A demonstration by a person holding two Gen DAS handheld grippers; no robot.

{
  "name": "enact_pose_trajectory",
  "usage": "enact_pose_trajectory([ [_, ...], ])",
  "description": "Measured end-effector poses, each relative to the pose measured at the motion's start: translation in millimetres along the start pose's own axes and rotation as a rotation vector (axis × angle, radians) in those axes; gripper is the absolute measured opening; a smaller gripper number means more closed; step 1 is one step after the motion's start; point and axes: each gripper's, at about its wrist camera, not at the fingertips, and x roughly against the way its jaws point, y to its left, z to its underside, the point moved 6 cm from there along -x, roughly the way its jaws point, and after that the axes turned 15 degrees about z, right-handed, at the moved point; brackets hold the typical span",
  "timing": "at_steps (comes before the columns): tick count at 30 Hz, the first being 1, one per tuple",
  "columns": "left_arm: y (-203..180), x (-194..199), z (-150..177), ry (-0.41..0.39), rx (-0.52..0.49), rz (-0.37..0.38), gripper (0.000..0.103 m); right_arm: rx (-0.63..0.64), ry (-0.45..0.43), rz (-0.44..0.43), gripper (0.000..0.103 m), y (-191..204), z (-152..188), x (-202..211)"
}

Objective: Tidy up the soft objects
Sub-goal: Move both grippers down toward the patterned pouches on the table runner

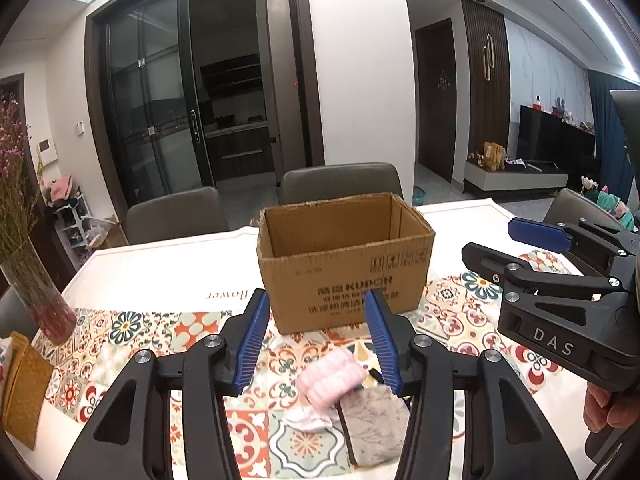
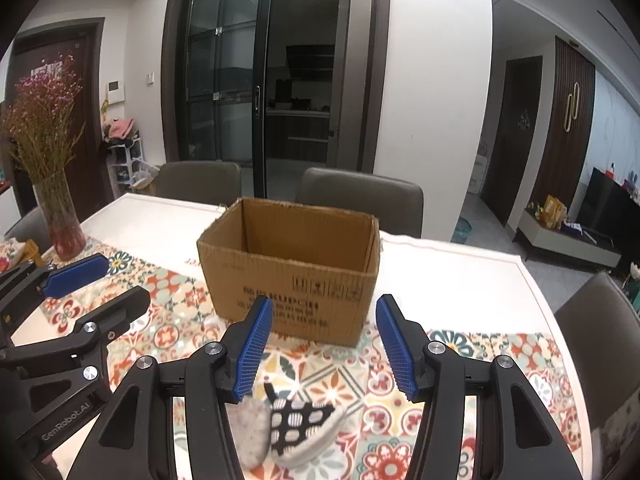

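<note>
An open cardboard box (image 1: 346,264) stands on the patterned tablecloth; it also shows in the right wrist view (image 2: 292,276), and what I see of its inside is bare. My left gripper (image 1: 318,346) is open above a rolled pink sock (image 1: 330,380), a grey patterned cloth (image 1: 374,426) and a crumpled white piece (image 1: 306,420). My right gripper (image 2: 326,354) is open above a black-and-white patterned sock (image 2: 298,420) and a grey speckled cloth (image 2: 250,426). The right gripper (image 1: 520,248) appears at the right of the left view; the left gripper (image 2: 96,284) appears at the left of the right view.
A glass vase of dried pink flowers (image 2: 60,224) stands at the table's left, also in the left wrist view (image 1: 40,292). A yellow pouch (image 1: 24,392) lies at the left edge. Grey chairs (image 2: 360,200) stand behind the table, another at the right (image 2: 600,344).
</note>
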Motion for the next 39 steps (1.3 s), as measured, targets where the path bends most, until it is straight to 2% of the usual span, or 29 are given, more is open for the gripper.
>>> enact_pose_trajectory([
  [18, -30, 4, 57, 0.096, 0.019, -0.01, 0.049, -0.002, 0.114, -0.06, 0.055, -14, 63, 2],
  [28, -45, -2, 85, 0.15, 0.047, 0.0, 0.05, -0.025, 0.209, -0.131, 0.055, -14, 98, -11],
  [39, -53, -15, 113, 0.176, 0.088, 0.016, 0.052, -0.062, 0.295, -0.216, 0.055, -9, 128, -29],
])
